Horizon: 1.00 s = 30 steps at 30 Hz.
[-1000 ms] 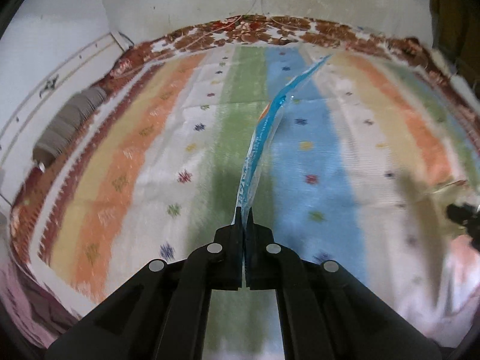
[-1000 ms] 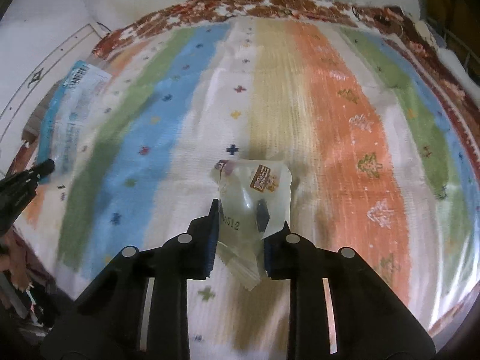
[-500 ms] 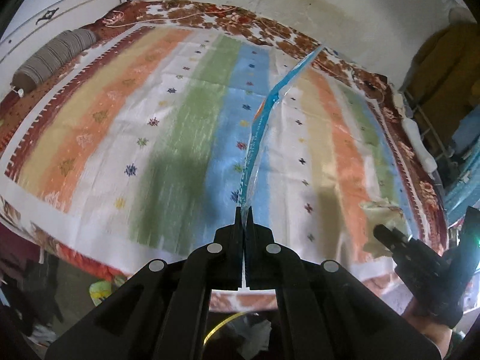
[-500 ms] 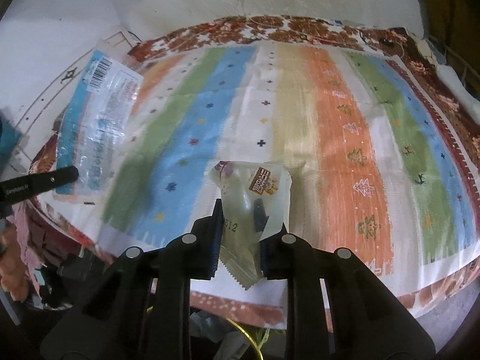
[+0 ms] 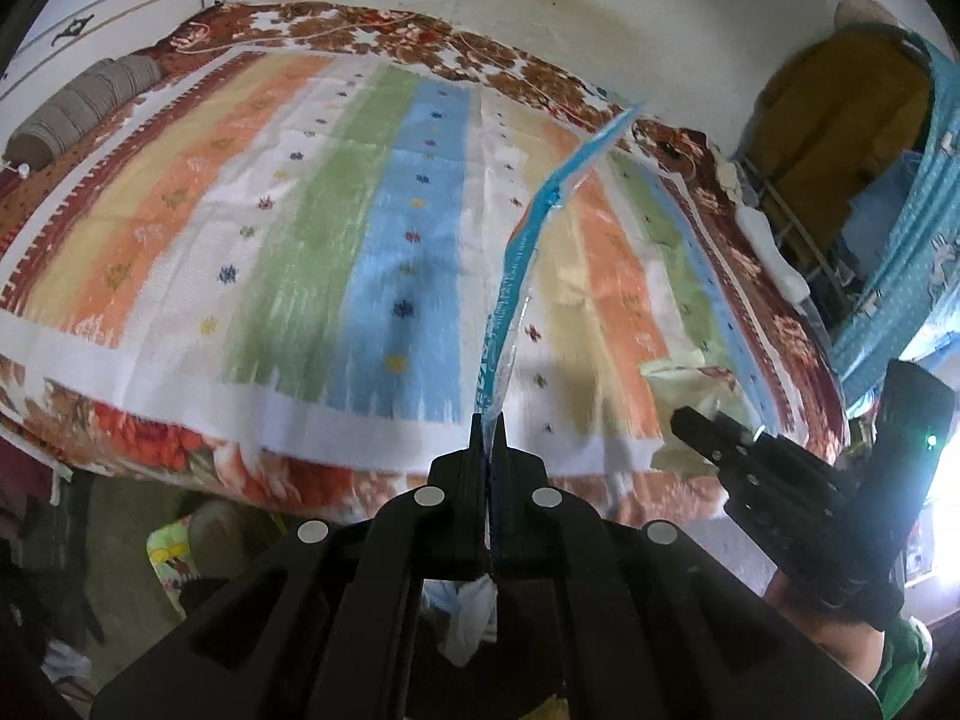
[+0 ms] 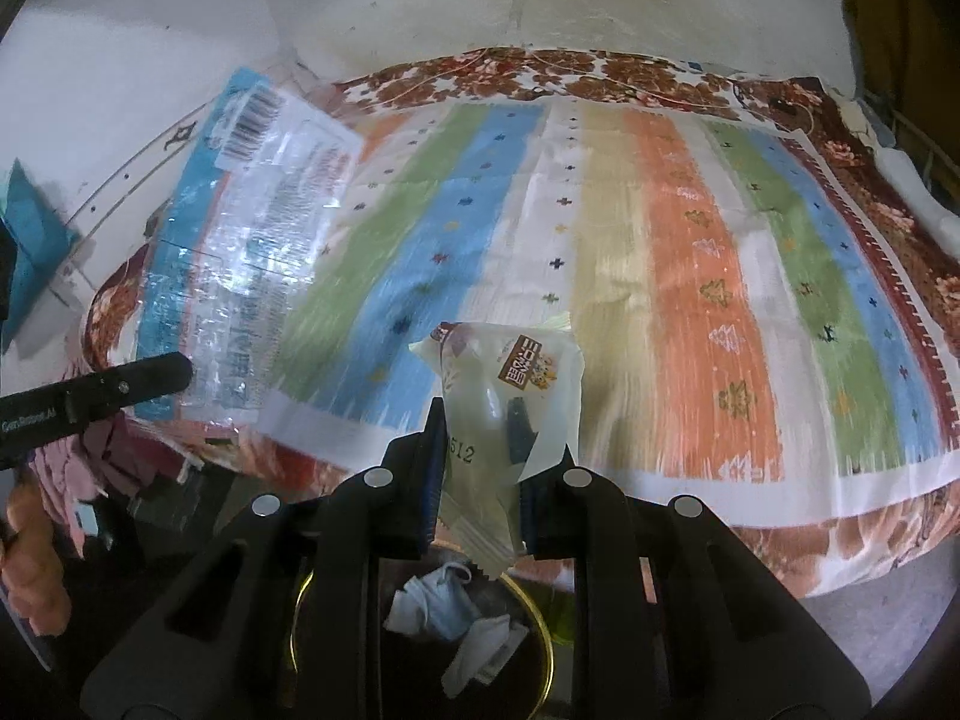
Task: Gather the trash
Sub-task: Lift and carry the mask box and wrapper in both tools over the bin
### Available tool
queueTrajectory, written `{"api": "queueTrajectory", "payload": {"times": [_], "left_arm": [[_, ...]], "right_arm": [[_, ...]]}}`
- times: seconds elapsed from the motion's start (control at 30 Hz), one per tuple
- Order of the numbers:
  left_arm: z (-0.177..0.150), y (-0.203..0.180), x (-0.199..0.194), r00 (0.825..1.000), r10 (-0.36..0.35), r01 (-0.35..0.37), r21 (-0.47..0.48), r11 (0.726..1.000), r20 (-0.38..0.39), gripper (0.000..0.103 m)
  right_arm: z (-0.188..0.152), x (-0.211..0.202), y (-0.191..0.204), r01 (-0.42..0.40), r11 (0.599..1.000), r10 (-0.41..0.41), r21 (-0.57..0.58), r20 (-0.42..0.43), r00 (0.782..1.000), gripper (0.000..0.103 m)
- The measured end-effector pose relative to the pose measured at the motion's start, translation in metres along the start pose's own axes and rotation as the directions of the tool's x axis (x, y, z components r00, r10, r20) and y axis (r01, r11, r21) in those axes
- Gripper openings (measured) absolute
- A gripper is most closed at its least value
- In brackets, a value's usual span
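Note:
My left gripper [image 5: 489, 429] is shut on a blue and clear plastic wrapper [image 5: 516, 276], seen edge-on and standing up from the jaws. The wrapper's flat face with a barcode also shows in the right wrist view [image 6: 240, 252], with the left gripper [image 6: 174, 369] at its lower edge. My right gripper [image 6: 480, 420] is shut on a pale snack packet [image 6: 510, 384] with a brown label; it also shows in the left wrist view [image 5: 690, 384]. Both grippers hang past the bed's near edge, above a dark bin with a gold rim [image 6: 540, 618] holding white crumpled trash [image 6: 456, 618].
The bed carries a striped blanket [image 6: 690, 276] over a brown floral cover [image 5: 180, 444]. A grey bolster [image 5: 84, 102] lies at the bed's far left. White walls [image 6: 420, 6] stand behind. Blue cloth [image 5: 900, 276] and clutter stand right of the bed.
Both grippers have pulled back from over the bed, each keeping its wrapper. The bed's near edge, the floor and the bin with white trash have come into view below them.

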<state>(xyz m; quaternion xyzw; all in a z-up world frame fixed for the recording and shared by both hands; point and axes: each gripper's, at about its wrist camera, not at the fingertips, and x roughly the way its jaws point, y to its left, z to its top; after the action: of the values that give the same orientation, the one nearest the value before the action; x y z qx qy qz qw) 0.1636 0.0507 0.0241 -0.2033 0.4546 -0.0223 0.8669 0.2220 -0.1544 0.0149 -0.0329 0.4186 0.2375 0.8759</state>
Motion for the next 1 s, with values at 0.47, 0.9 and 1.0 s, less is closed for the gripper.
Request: {"api": "queueTrajectory", "payload": {"times": [0.47, 0.9, 1.0], "left_arm": [[-0.084, 0.000, -0.006, 0.996, -0.021, 0.021, -0.003, 1.000, -0.090, 0.000], [-0.141, -0.002, 0.012, 0.977, -0.006, 0.005, -0.004, 1.000, -0.215, 0.000], [-0.156, 0.009, 0.032, 0.950, -0.032, 0.005, -0.088, 0.996, -0.311, 0.000]], "right_arm": [[-0.068, -0.018, 0.013, -0.037, 0.999, 0.039, 0.031, -0.057, 0.998, 0.019], [-0.128, -0.007, 0.020, 0.000, 0.999, 0.009, 0.053, -0.179, 0.984, 0.019], [-0.145, 0.006, 0.024, 0.009, 0.999, 0.004, 0.052, -0.250, 0.968, 0.019]]}}
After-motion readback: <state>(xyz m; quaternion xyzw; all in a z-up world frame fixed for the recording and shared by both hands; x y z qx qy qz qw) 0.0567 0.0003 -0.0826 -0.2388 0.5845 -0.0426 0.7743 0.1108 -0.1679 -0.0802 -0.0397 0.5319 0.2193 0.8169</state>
